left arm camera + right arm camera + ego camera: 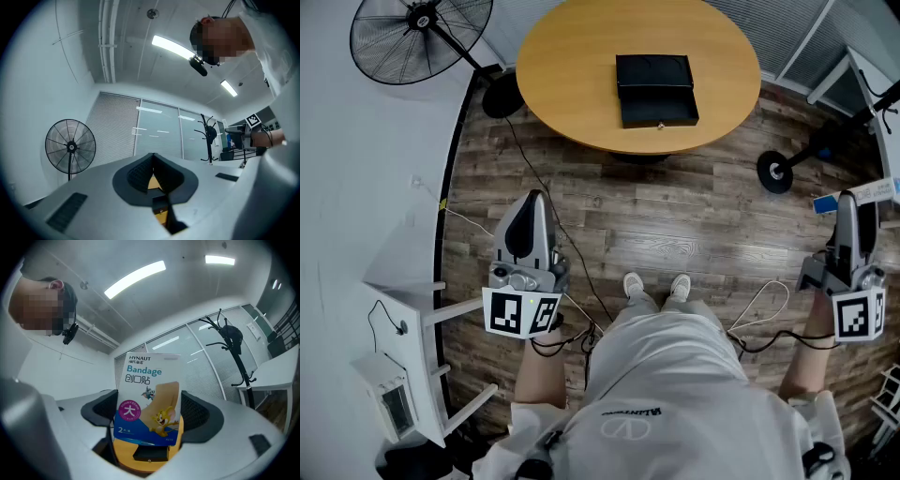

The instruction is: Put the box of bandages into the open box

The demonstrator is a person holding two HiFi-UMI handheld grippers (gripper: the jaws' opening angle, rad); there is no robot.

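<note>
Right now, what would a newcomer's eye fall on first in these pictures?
First, the colourful box of bandages clamped in the right gripper, central in the right gripper view. Then the open black box on the round wooden table ahead of the person, with a standing fan left of it.

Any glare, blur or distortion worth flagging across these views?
Head view: sharp, even light, sheen on the wooden floor. Left gripper view: heavy fisheye, dark corners, ceiling light blown out. Right gripper view: same fisheye, yet the box of bandages reads crisply.
</note>
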